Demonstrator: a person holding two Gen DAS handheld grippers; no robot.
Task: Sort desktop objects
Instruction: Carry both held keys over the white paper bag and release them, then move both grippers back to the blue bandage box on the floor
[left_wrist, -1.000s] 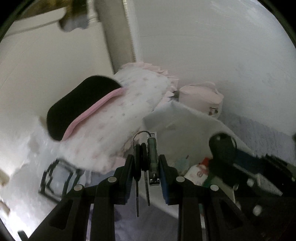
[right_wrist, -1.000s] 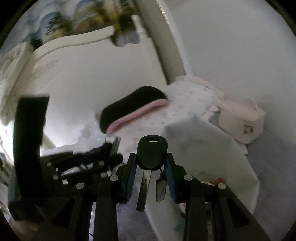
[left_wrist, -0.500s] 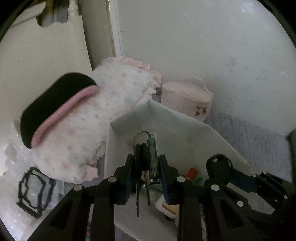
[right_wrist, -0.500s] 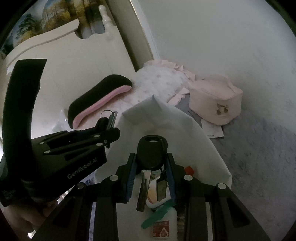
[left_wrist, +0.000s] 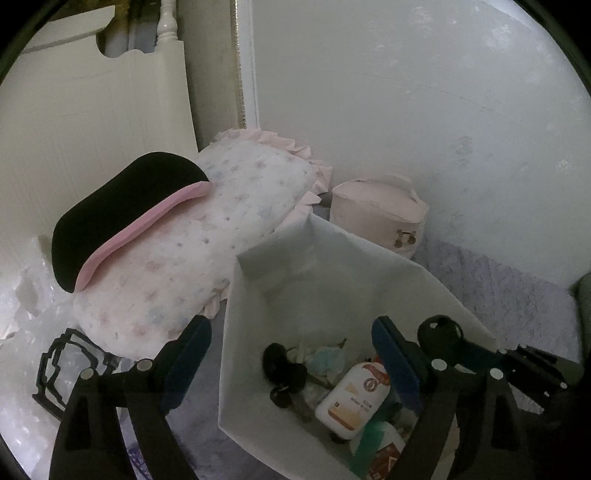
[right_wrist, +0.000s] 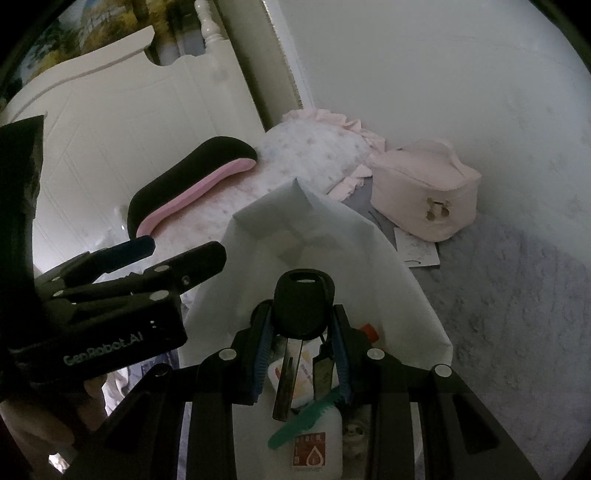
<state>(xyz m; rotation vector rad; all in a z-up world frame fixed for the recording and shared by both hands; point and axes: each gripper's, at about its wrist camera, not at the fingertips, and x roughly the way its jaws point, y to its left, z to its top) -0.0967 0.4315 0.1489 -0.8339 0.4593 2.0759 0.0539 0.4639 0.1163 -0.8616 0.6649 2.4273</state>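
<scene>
A white box (left_wrist: 229, 354) holds a white bottle (left_wrist: 354, 395), a green comb (right_wrist: 306, 421) and other small items. A bunch of dark keys (left_wrist: 284, 373) lies loose on the box floor. Above it my left gripper (left_wrist: 291, 339) has its jaws opening wide, with nothing between the pads. In the right wrist view the left gripper (right_wrist: 181, 251) hangs over the box's left rim (right_wrist: 207, 295). My right gripper (right_wrist: 301, 314) is shut on a black car key (right_wrist: 303, 302), whose blade and tag hang down over the box. That key (left_wrist: 439, 332) also shows in the left wrist view.
A floral frilled pillow (left_wrist: 207, 240) with a black-and-pink pad (left_wrist: 122, 214) on it lies left of the box. A pink pouch (left_wrist: 380, 214) stands by the wall behind, with a paper card (right_wrist: 417, 247) beside it. A black frame (left_wrist: 55, 369) lies at the lower left. Grey carpet (right_wrist: 517, 314) spreads right.
The left gripper has gone from shut on the key bunch to wide open, and the bunch now lies in the box. Both grippers came closer over the box.
</scene>
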